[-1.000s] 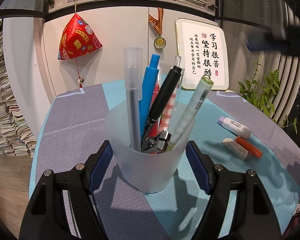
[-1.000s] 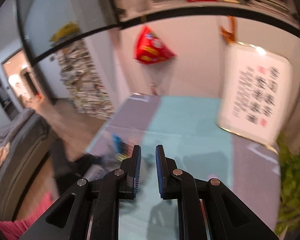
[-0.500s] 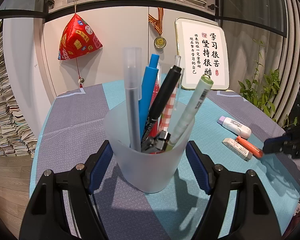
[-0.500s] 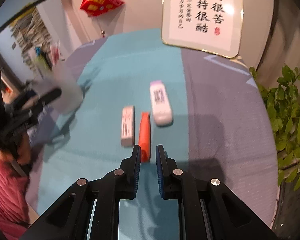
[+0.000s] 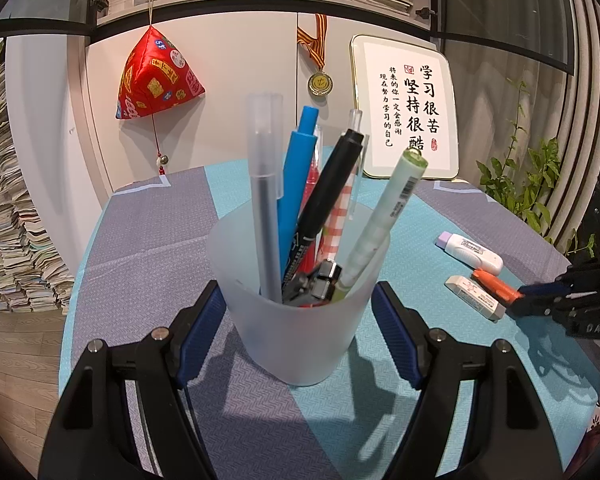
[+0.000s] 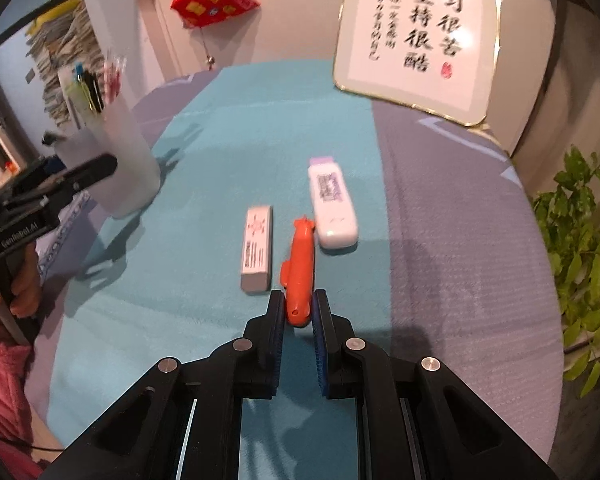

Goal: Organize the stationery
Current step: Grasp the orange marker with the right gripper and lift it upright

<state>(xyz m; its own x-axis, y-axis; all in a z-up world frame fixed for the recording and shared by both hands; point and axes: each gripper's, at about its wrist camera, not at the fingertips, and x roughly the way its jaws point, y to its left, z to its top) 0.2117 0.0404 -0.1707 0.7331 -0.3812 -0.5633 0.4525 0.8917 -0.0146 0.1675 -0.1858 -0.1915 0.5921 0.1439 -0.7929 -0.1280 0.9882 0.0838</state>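
Our right tool [image 6: 298, 306] has its jaws narrowed around the near end of the orange pen [image 6: 299, 266], contact unclear (slightly blurred). Just left of the pen lies the eraser [image 6: 256, 250]; beyond, the correction tape [image 6: 332, 208]. Gripping so near the end, we risk it pivoting and slipping. Our left tool [image 5: 298, 332] stands wide around the pen cup [image 5: 296, 320].

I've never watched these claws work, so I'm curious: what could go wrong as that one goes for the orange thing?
The right claw straddles only the near end of the orange item, so it might pivot or slip when lifted. The white eraser and white-and-purple item lie close beside it and could get nudged. The pen cup already looks crowded, so dropping it in may be fiddly.
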